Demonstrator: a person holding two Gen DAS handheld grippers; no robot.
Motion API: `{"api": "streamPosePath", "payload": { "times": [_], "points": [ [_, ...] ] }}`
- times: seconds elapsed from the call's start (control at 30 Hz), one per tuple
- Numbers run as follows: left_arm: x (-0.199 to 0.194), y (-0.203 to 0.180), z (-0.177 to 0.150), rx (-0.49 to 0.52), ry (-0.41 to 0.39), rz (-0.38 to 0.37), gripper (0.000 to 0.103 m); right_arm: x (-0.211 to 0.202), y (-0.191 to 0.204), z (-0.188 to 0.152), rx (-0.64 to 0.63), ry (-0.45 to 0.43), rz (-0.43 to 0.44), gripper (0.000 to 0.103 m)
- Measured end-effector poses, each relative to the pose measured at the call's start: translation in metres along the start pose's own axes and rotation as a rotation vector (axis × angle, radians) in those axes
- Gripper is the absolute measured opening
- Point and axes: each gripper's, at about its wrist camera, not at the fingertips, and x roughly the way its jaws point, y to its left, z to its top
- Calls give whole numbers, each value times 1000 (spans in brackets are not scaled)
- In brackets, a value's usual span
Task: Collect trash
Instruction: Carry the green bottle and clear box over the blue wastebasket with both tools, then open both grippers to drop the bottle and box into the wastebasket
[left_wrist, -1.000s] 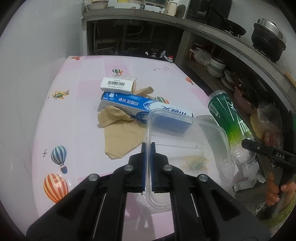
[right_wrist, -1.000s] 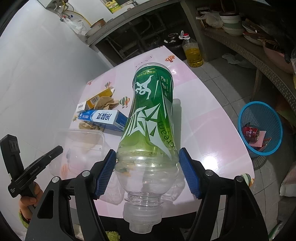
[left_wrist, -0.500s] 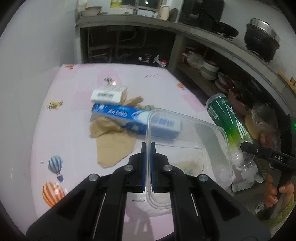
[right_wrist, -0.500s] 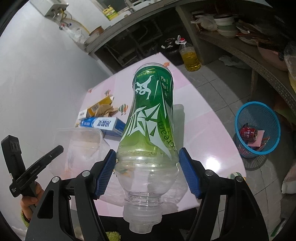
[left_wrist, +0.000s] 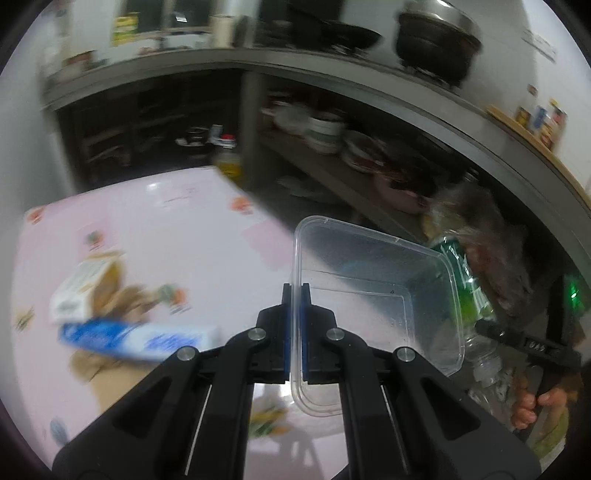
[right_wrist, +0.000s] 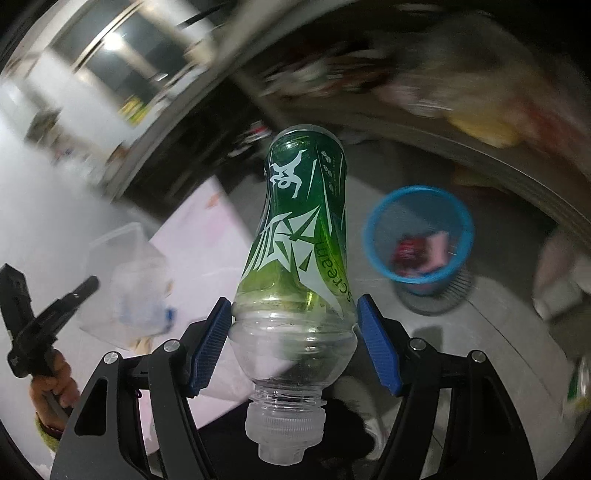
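My left gripper (left_wrist: 295, 295) is shut on the rim of a clear plastic container (left_wrist: 373, 291), held in the air off the right edge of the pink table (left_wrist: 147, 236). My right gripper (right_wrist: 295, 325) is shut on a green-labelled plastic bottle (right_wrist: 299, 236), its cap end toward me. The bottle also shows in the left wrist view (left_wrist: 461, 288), right of the container. A blue mesh trash basket (right_wrist: 419, 236) with some trash in it stands on the floor, right of the bottle. The container also shows in the right wrist view (right_wrist: 133, 277).
On the table lie a blue toothpaste box (left_wrist: 140, 338), a white and yellow carton (left_wrist: 85, 284) and brown paper (left_wrist: 107, 373). A grey counter and shelves with bowls and pots (left_wrist: 332, 125) run behind. An oil bottle (left_wrist: 229, 162) stands on the floor.
Both grippers have swung right, away from the table, with their loads still held. The trash basket has come closer to the centre of the right wrist view. The views are motion-blurred.
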Motion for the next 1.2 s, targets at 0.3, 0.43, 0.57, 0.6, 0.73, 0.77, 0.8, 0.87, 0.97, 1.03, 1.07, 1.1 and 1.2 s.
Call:
{"api": "streamPosePath", "payload": {
  "times": [0.3, 0.43, 0.57, 0.6, 0.73, 0.77, 0.8, 0.87, 0.97, 1.03, 1.07, 1.1, 1.2],
  "points": [
    [146, -95, 46, 208, 243, -53, 3, 26, -110, 4, 288, 52, -75, 68],
    [227, -122, 48, 249, 379, -26, 3, 63, -137, 9, 358, 98, -80, 68],
    [293, -141, 48, 302, 465, 37, 3, 97, -154, 18, 404, 132, -89, 68],
    [307, -145, 49, 314, 481, 51, 3, 106, -160, 22, 416, 138, -95, 68],
    [363, -160, 50, 380, 536, 139, 4, 136, -175, 40, 453, 132, -108, 68],
    [377, -162, 51, 392, 552, 163, 4, 141, -178, 44, 457, 134, -112, 68],
    [389, -164, 52, 399, 568, 175, 5, 149, -180, 48, 459, 139, -114, 68],
    [410, -166, 51, 415, 587, 202, 6, 166, -184, 58, 461, 150, -115, 68],
    [439, -176, 48, 451, 606, 239, 10, 192, -186, 70, 458, 167, -138, 68],
    [452, -183, 48, 434, 604, 207, 20, 208, -189, 76, 451, 168, -139, 69],
    [456, -187, 49, 427, 597, 195, 39, 220, -191, 80, 448, 172, -143, 69],
    [457, -192, 50, 430, 579, 192, 53, 230, -194, 82, 444, 178, -147, 69],
    [446, -202, 54, 440, 520, 149, 53, 246, -200, 85, 424, 178, -196, 70]
  ]
}}
